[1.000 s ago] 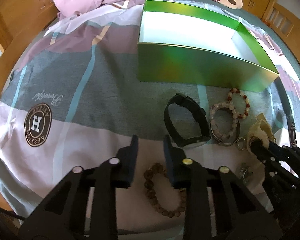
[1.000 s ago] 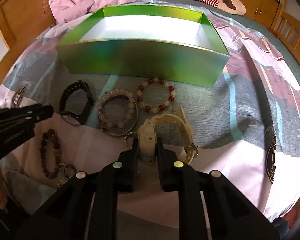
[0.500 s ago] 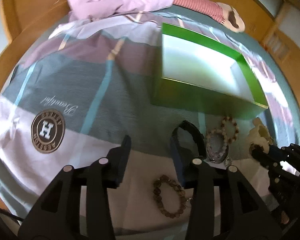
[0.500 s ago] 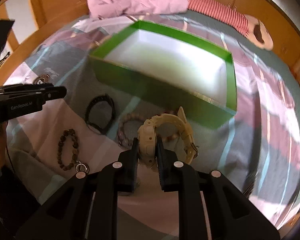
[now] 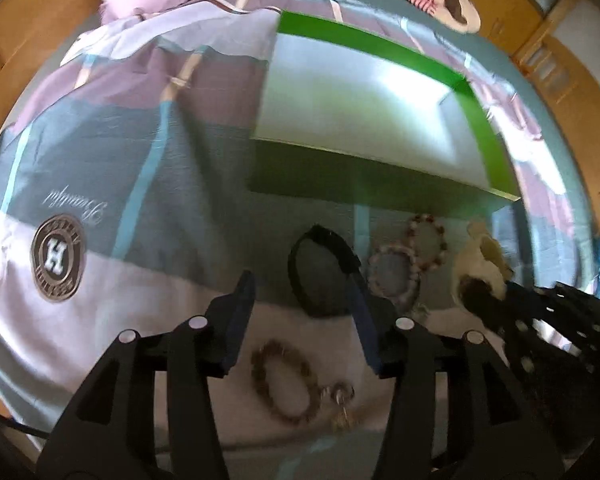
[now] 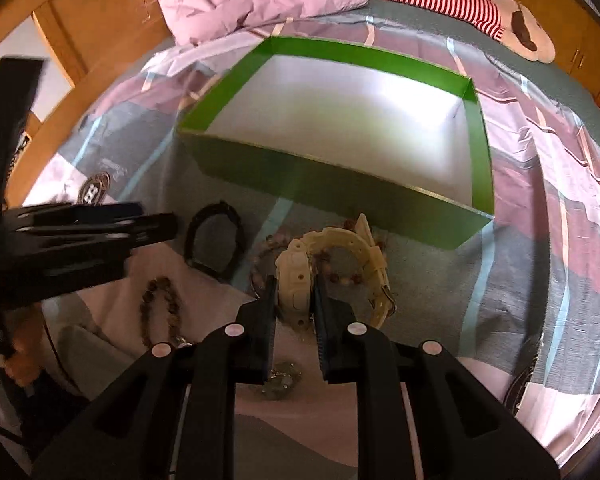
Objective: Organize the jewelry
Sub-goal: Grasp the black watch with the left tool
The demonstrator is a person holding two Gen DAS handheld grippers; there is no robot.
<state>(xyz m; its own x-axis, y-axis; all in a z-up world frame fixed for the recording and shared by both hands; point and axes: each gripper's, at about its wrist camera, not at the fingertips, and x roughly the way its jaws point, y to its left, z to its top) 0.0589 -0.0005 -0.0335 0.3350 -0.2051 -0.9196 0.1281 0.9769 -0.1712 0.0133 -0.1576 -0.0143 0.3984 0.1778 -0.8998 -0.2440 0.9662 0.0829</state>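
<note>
Right gripper (image 6: 294, 300) is pinching the cream watch (image 6: 300, 280) by its case, holding it just before the green box (image 6: 340, 188) on the bed (image 6: 520, 280). Left gripper (image 5: 304, 320) is opening, fingers spreading with nothing between them, above the brown bead bracelet (image 5: 280, 384) beside the black band (image 5: 324, 268).

Three bead bracelets (image 5: 281, 382), two watches (image 6: 296, 284), one green box (image 6: 340, 196)

Bracelets (image 5: 426, 242) on bedspread (image 5: 100, 152) before box (image 5: 380, 184)
</note>
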